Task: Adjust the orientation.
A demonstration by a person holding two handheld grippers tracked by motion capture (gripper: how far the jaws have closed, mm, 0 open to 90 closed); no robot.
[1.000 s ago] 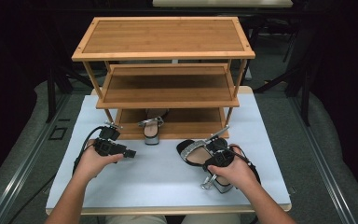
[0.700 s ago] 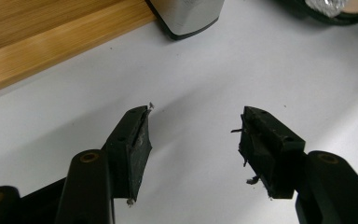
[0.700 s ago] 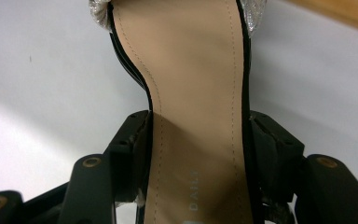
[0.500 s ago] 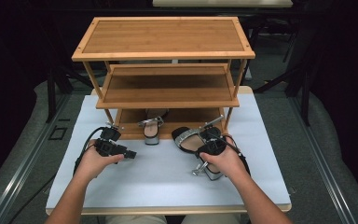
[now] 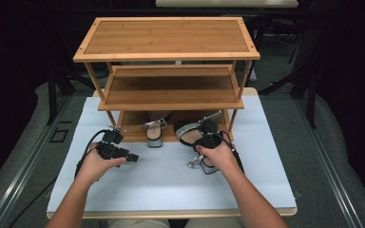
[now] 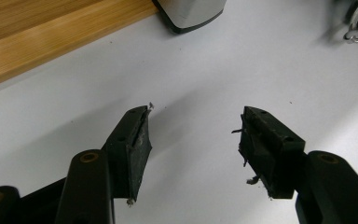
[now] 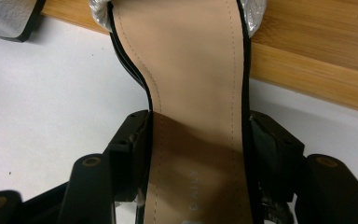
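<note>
Three-tier bamboo shoe rack (image 5: pixel 168 52) stood at the far half of the white-covered worktop (image 5: pixel 166 183), top and middle shelves bare. On the bottom shelf (image 5: pixel 133 128) one silver block-heel sandal (image 5: pixel 155 132) sat left of centre, its heel end poking out over the shelf's front edge; same heel showed at the top of the left gripper view (image 6: pixel 193 13) and the top-left corner of the right gripper view (image 7: pixel 10 17). Right tongs (image 7: pixel 198 135) were clamped on the second sandal (image 7: pixel 196 88), one jaw pressed against each side of the narrow waist of its tan insole, black sole edge touching both pads. That sandal's silver toe strap end lay over the front lip of the bottom shelf, the rest of it still out over the white worktop; in the high view it (image 5: pixel 190 130) sat just right of the first sandal, its heel end under the person's right hand (image 5: pixel 217 154), with a metal buckle or strap part by the hand, too small to tell which. Left tongs (image 6: pixel 193 140) were released, jaws wide apart with nothing between them, low over the bare white worktop just in front of the rack's bottom edge. In the high view the left tongs (image 5: pixel 132 157) pointed right, held by the left hand (image 5: pixel 97 164), well apart from the right tongs (image 5: pixel 204 127).
</note>
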